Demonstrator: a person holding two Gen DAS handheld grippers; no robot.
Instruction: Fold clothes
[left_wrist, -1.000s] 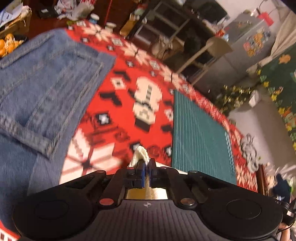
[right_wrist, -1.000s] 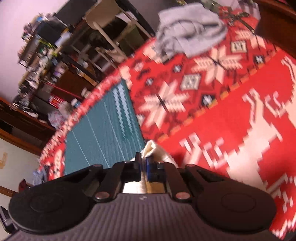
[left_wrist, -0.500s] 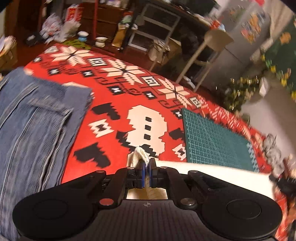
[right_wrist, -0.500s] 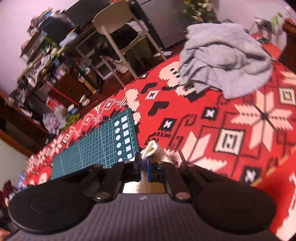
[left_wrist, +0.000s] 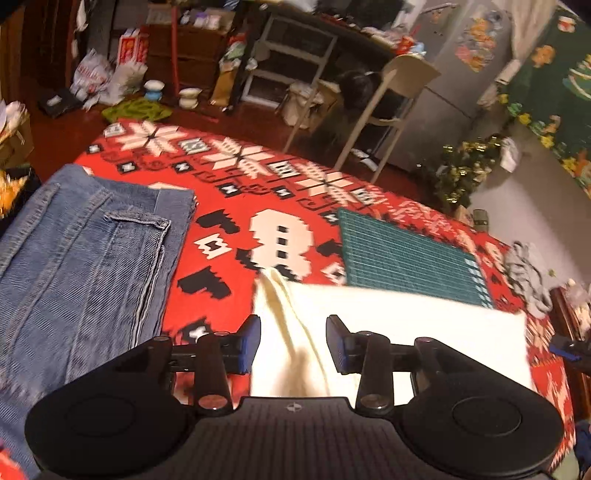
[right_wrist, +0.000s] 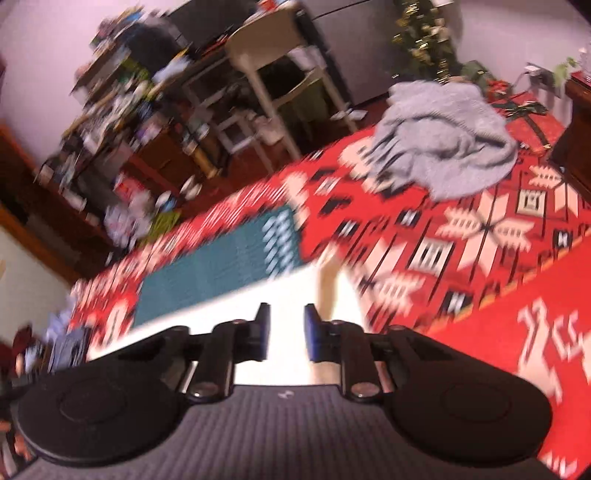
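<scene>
- L gripper (left_wrist: 293, 338): jaws are seen opening; a fold of cream garment (left_wrist: 388, 325) lies between the pads w/o being pressed.
- R gripper (right_wrist: 286, 330): jaws also opening, cream cloth below the gap, not pinched; view is blurred.
- Cream garment is spread at lower centre of both views, on red patterned blanket (left_wrist: 236, 192), just beside green cutting mat (left_wrist: 402, 254).
- Folded jeans (left_wrist: 77, 258) are seen at left of L view.
- Grey garment (right_wrist: 439, 140) is heaped at upper right of R view.

The right gripper (right_wrist: 286, 330) is opening; its blue-padded fingers (right_wrist: 313, 334) stand apart over a white cloth (right_wrist: 236, 314). Beyond lie a green cutting mat (right_wrist: 221, 273) and a crumpled grey garment (right_wrist: 443, 147) on the red patterned cover (right_wrist: 480, 295).
</scene>
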